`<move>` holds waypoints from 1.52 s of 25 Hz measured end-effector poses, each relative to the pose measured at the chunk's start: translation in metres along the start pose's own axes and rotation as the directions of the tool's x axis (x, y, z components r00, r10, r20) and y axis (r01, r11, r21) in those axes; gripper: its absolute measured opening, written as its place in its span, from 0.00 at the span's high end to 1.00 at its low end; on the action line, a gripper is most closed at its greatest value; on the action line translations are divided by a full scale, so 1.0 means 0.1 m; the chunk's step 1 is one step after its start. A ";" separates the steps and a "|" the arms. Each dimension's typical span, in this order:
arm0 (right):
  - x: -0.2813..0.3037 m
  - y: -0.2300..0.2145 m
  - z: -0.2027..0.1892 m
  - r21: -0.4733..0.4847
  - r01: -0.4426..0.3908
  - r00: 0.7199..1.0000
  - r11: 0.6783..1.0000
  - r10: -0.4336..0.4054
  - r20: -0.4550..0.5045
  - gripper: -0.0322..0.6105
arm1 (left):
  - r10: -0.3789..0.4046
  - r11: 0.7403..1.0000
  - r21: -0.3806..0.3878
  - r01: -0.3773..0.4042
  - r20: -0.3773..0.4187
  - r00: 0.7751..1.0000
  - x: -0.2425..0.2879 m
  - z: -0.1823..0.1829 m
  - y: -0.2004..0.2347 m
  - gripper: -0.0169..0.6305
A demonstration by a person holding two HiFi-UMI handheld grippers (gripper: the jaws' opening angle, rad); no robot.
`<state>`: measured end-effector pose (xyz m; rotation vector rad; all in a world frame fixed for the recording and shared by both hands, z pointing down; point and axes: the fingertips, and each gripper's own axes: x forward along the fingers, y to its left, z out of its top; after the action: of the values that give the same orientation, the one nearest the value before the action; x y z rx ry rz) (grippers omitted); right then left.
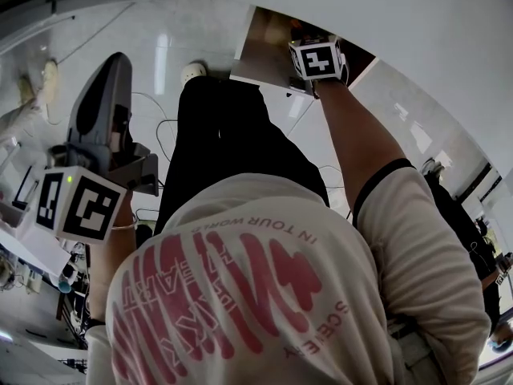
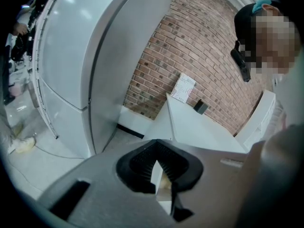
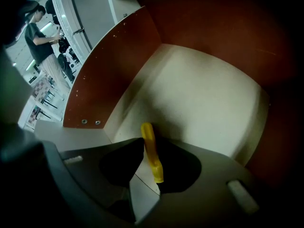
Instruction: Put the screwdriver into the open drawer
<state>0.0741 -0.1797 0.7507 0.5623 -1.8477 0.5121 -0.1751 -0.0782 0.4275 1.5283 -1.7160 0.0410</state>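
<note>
right tongs (image 3: 150, 145): clamped on the screwdriver (image 3: 151, 153) at its yellow handle, aimed steeply down into the drawer (image 3: 209, 94)
screwdriver place: between my right tongs, inside the open drawer, over its pale floor; can't tell if it touches the floor
long axis: runs along the line my right tongs point. In the right gripper view it's nearly upright, leaning slightly to the upper left
pointing: rounded yellow end points away from me toward the drawer floor, and the near end sits back between the jaws. Shaft and tip not visible
left tongs (image 2: 155, 163): tips together, nothing in them. In the head view they're low at my left side, well apart from the drawer
drawer: open, with red-brown walls and a pale floor
screw heads (image 3: 84, 121): 2, side by side low on the left wall
counts: screwdriver 1, open drawer 1, tongs 2
left tongs face: brick wall (image 2: 199, 46) and tall white cabinet (image 2: 66, 56), 1 each
bystander (image 3: 40, 37): 1, standing far off past the drawer's left wall
</note>
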 end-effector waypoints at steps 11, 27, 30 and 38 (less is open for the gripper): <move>-0.04 -0.07 0.01 -0.003 0.057 0.998 0.998 -0.057 -0.022 0.72 | -0.013 1.000 -0.016 0.013 -0.008 1.000 -0.11 -0.05 0.03 0.96; -1.30 0.36 -0.13 0.169 0.183 0.974 0.969 -0.202 0.104 0.79 | -0.197 0.978 0.087 0.191 0.056 0.979 -0.99 0.19 -0.23 0.96; -1.58 0.55 -0.15 0.243 0.170 0.966 0.955 -0.210 0.150 0.81 | -0.234 0.968 0.106 0.226 0.065 0.970 -1.16 0.23 -0.29 0.96; -2.32 0.97 -0.17 0.440 0.118 0.930 0.890 -0.255 0.266 0.86 | -0.354 0.923 0.193 0.332 0.091 0.931 -1.56 0.38 -0.59 0.96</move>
<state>0.0982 -0.0610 0.5293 1.1641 -1.9633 0.7254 -0.1573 0.0137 0.2841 1.9830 -1.5453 -0.0899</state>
